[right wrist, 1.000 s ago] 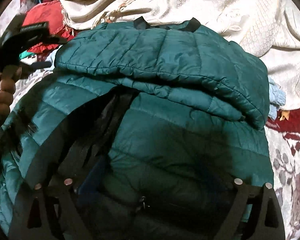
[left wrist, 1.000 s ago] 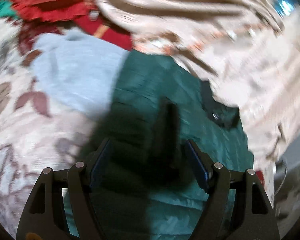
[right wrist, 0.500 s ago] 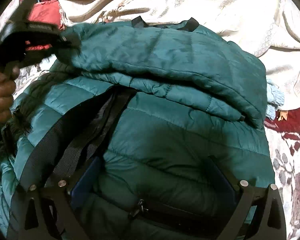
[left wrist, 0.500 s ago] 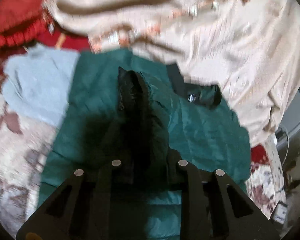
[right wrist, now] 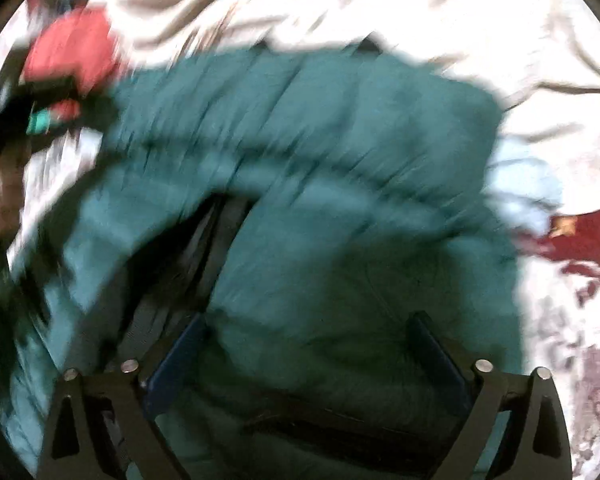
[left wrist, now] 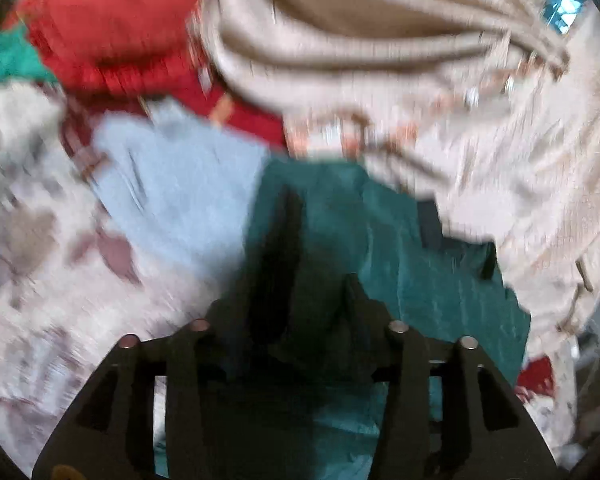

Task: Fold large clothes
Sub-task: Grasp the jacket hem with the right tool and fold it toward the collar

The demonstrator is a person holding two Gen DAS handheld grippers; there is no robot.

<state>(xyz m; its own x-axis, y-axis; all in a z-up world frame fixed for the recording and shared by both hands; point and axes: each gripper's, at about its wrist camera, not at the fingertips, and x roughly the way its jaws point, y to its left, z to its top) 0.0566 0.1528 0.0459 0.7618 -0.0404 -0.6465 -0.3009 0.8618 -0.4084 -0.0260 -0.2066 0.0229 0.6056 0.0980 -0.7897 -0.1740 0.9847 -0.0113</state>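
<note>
While the left hand-held gripper (left wrist: 296, 320) is pinching a dark fold of the green puffer jacket (right wrist: 320, 152) at its left edge, the right hand-held gripper (right wrist: 308, 344) is hovering wide open, holding nothing, directly over the jacket's lower half, whose folded bulk is stretching crosswise ahead on the bed (right wrist: 560, 360).
</note>
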